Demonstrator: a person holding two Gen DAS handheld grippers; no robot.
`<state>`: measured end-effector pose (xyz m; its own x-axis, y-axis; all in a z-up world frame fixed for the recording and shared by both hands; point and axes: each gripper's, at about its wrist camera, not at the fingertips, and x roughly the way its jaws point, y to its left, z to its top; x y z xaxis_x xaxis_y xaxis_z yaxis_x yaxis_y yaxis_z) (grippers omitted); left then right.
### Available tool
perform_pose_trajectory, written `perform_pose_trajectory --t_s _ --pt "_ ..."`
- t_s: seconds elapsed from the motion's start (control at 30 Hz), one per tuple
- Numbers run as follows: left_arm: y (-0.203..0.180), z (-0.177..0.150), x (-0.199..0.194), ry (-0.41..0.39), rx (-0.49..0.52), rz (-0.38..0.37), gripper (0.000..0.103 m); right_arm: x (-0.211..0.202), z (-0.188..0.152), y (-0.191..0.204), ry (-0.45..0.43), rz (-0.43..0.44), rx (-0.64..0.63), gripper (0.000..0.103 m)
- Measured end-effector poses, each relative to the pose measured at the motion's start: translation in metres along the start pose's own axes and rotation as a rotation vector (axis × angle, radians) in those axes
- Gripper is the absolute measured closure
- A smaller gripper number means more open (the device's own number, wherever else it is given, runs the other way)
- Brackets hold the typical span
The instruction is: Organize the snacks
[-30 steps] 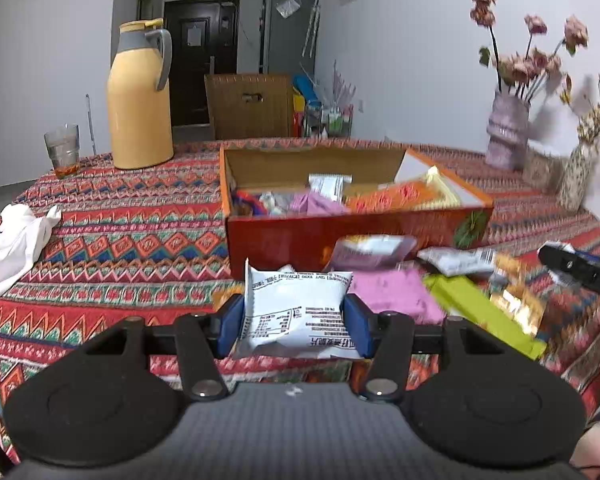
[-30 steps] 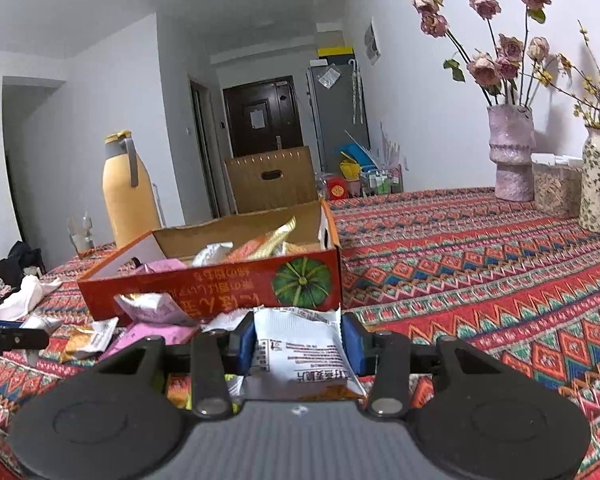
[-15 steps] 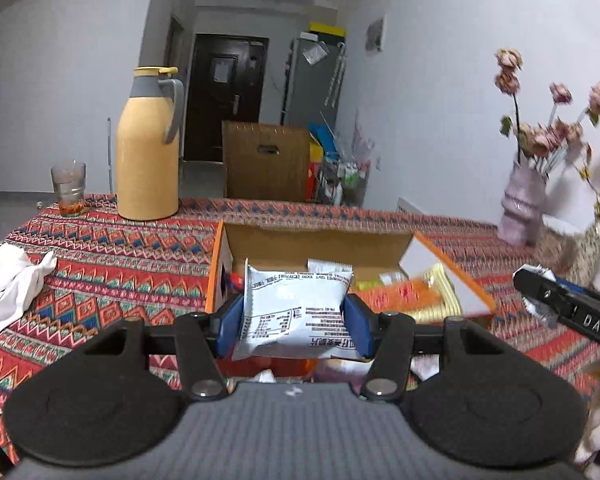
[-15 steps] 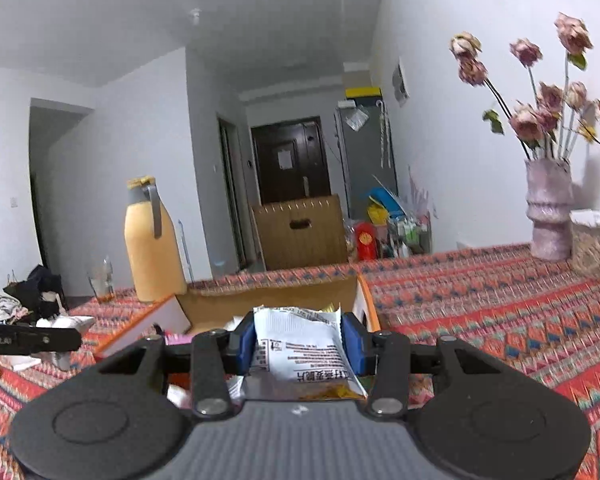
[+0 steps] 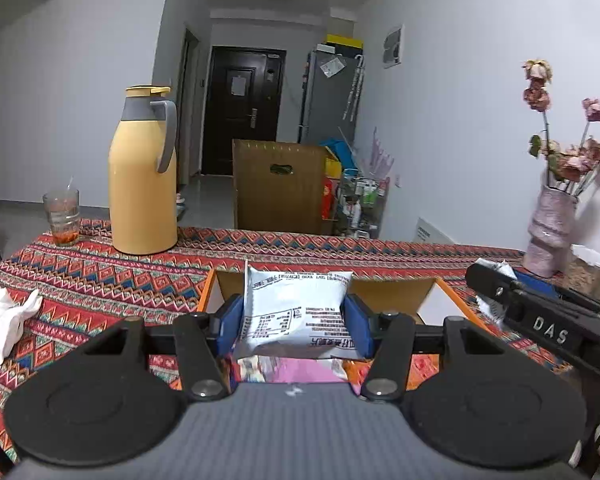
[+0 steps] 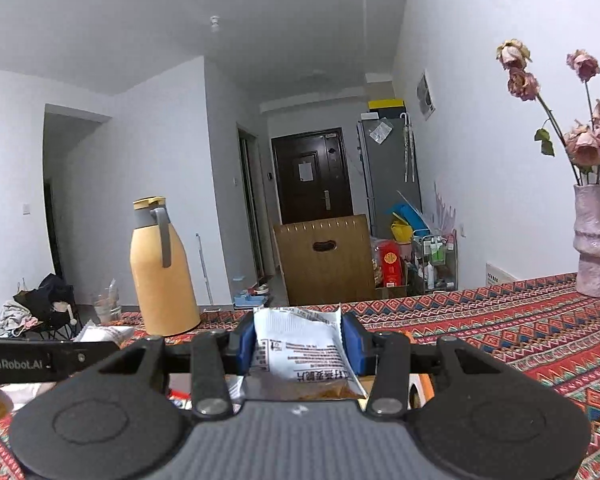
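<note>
Patterned tablecloth (image 5: 100,280) is seen across mid-frame, w/ hallway and dark door (image 5: 242,112) behind. Far table edge runs centre-frame; bare cloth lies at left. Orange box (image 5: 444,292), lower centre, is partly hidden; pink wrapper (image 5: 300,372) is glimpsed inside. Left gripper (image 5: 294,322) is clamped on white snack packet (image 5: 296,304) above box; right gripper (image 6: 298,344) is clamped on second white packet (image 6: 300,348).

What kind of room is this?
Most likely a lived-in flat's dining area: a table with a patterned cloth, a yellow thermos, a vase of dried roses, and a fridge by the door.
</note>
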<state>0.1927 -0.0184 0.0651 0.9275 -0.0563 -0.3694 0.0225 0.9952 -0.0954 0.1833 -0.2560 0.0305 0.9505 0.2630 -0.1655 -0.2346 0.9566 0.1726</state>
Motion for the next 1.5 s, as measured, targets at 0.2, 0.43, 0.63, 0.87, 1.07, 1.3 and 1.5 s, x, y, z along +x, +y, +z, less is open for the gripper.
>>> perform_pose_trajectory --t_s 0.2,0.43,0.63,0.87,1.07,1.3,1.5 --pt "0.004 -0.013 0.026 -0.018 -0.011 0.033 0.047 0.025 -0.018 -0.004 0.046 -0.014 0.009 0.06" --pt "0.013 -0.019 0.035 0.021 -0.027 0.013 0.043 0.034 -0.028 0.001 0.1 -0.027 -0.02 0.059" --pt "0.012 -0.022 0.024 -0.027 -0.041 0.026 0.0 0.034 -0.031 -0.002 0.109 -0.054 -0.005 0.032" --pt "0.012 -0.023 0.026 -0.016 -0.054 0.044 0.0 0.03 -0.033 -0.009 0.091 -0.087 0.027 0.0" --pt "0.013 -0.025 0.029 0.005 -0.059 0.05 0.0 0.03 -0.033 -0.007 0.094 -0.096 0.021 0.0" --pt "0.012 -0.027 0.03 0.016 -0.057 0.052 0.0 0.028 -0.033 -0.008 0.09 -0.105 0.025 0.0" --pt "0.011 -0.028 0.03 0.019 -0.057 0.053 0.0 0.026 -0.032 -0.009 0.082 -0.109 0.027 0.0"
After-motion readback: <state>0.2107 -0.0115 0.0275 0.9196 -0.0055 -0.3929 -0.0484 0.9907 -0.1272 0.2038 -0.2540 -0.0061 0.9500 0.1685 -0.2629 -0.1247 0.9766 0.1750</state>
